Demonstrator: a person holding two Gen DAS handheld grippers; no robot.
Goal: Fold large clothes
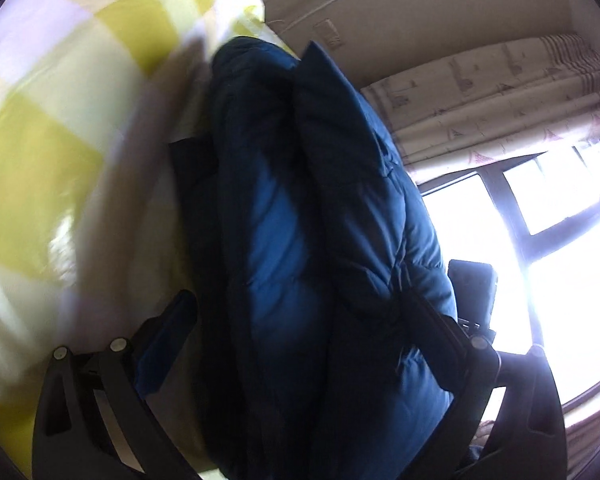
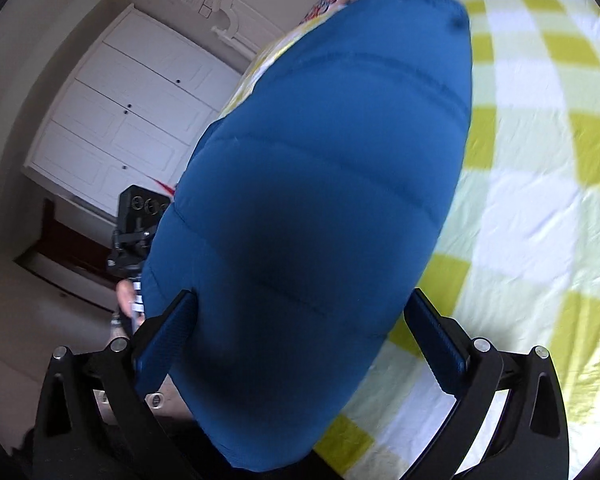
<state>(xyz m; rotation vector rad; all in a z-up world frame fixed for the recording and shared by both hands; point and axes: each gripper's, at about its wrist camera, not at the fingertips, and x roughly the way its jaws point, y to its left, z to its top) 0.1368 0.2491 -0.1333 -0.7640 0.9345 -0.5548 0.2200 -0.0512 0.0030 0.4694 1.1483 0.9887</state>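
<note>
A blue quilted puffer jacket (image 1: 300,240) lies bunched in thick folds on the bed, and its smooth back (image 2: 320,180) fills the right wrist view. My left gripper (image 1: 312,304) stands wide with the bundle between its fingers. The left pad (image 1: 168,340) is just clear of the cloth, and the jacket hides the right finger. My right gripper (image 2: 300,296) is open at full width around the jacket's near end. Its blue pads (image 2: 436,340) sit beside the cloth without squeezing it.
The bed wears a yellow and white checked cover (image 2: 540,160), also seen at the left (image 1: 40,160). A white wardrobe (image 2: 120,112) stands beyond the bed. A bright window (image 1: 560,260) and a patterned curtain (image 1: 480,92) are on the other side. A hand (image 2: 126,292) holds the other gripper.
</note>
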